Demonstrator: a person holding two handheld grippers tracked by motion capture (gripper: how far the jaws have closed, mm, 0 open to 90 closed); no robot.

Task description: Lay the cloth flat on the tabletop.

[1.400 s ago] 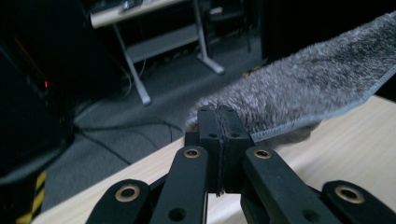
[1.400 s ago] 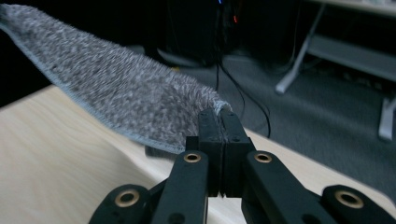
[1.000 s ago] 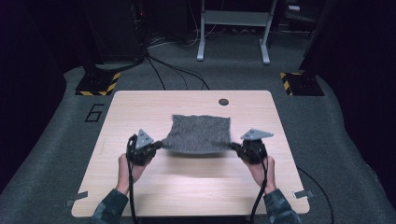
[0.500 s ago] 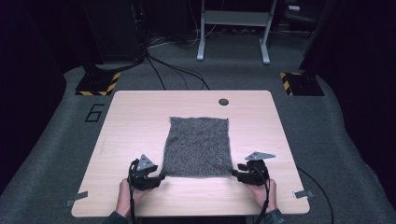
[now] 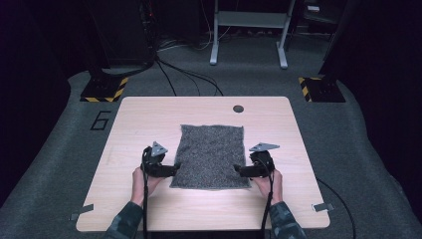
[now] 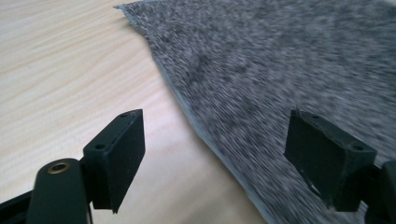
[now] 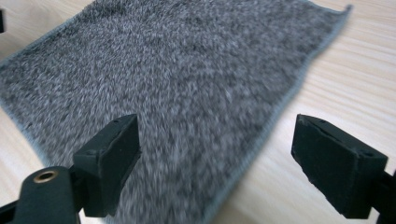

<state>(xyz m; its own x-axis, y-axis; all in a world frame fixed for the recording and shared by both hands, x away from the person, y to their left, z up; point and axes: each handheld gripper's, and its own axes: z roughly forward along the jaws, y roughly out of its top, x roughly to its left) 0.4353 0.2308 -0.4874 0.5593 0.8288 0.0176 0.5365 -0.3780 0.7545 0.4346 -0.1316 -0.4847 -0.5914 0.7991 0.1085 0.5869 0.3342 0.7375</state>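
High view: grey cloth (image 5: pixel 211 156) flat between left gripper (image 5: pixel 176 168), right gripper (image 5: pixel 237 171).

We see the cloth (image 5: pixel 211 157) lying flat on the table (image 5: pixel 149 114), about midway across and nearer the front edge than the back. Behind it, near the back edge, sits a round cap (image 5: pixel 238 108) set in the tabletop. The left gripper (image 5: pixel 176 168) lies just at the cloth's left edge, toward the near corner; the right gripper (image 5: pixel 237 171) is at the right edge, opposite. Both hands (image 5: pixel 142 180) rest on the table in front of the cloth's near edge, one to each side.

In the left gripper view, the cloth edge (image 6: pixel 196 126) runs between the jaws. In the right gripper view, the edge (image 7: pixel 261 140) likewise runs between the jaws.
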